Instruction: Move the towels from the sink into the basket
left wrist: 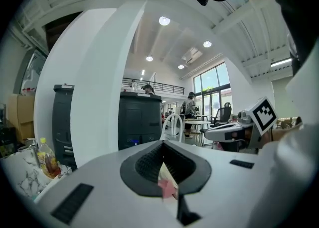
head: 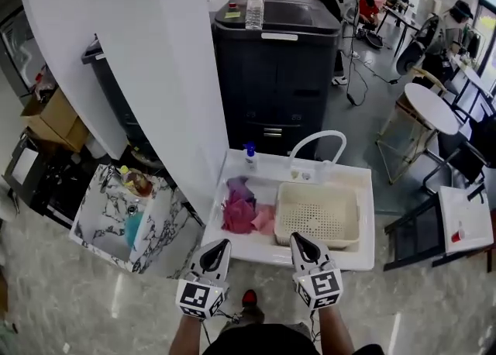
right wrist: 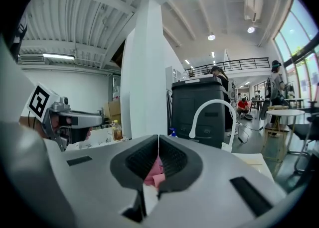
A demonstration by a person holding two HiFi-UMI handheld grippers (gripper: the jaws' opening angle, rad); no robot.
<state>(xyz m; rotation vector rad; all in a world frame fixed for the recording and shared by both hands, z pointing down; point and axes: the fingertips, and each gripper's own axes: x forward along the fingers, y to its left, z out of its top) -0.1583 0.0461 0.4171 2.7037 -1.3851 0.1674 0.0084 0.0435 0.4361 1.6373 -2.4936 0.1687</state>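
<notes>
Shut tight with nothing between its jaws, the left hand-held gripper sits at the bottom centre of the head view, its tip over the near rim of the white rectangular sink. In its own view the left hand-held gripper has its ribbed black pads together, and a bit of pink cloth shows beyond them. Just to its right in the frame, the right hand-held gripper is also fully closed and empty. Its own view shows the right hand-held gripper with pads meeting in a thin line and pink fabric past them.

A heap of purple, magenta and pale pink cloth towels lies in the left part of the sink. The cream perforated plastic basket stands just beside the heap, in the sink's right part, with no towel in it. At the sink's far edge stand a white arched tap and a small blue-topped bottle.
</notes>
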